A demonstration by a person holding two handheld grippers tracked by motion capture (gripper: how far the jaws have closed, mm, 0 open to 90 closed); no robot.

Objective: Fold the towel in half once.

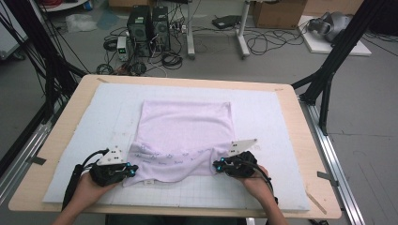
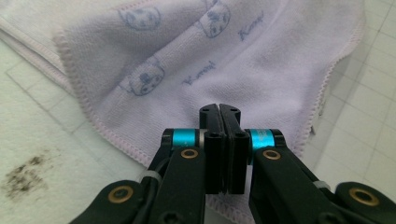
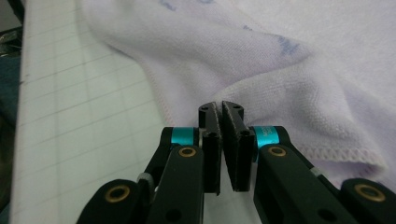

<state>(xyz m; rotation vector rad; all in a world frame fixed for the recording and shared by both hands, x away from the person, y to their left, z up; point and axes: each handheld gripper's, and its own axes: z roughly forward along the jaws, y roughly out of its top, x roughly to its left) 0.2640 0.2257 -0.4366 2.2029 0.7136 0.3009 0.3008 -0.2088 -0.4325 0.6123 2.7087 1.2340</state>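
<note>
Both near corners of the lilac towel [image 1: 185,136] on the counter [image 1: 300,126] are pinched, left hand-held gripper [image 1: 133,169] and right hand-held gripper [image 1: 217,165] clenched on cloth, so next likely lift together and fold it away.

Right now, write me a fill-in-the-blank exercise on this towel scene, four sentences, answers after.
1. The towel is pale ____.
2. The left gripper and right gripper each have their jaws ____ at a near corner of the towel.
3. The towel's near edge is folded ____ itself.
4. The towel lies on a white ____ with grid lines.

Answers: purple; shut; over; mat
</note>
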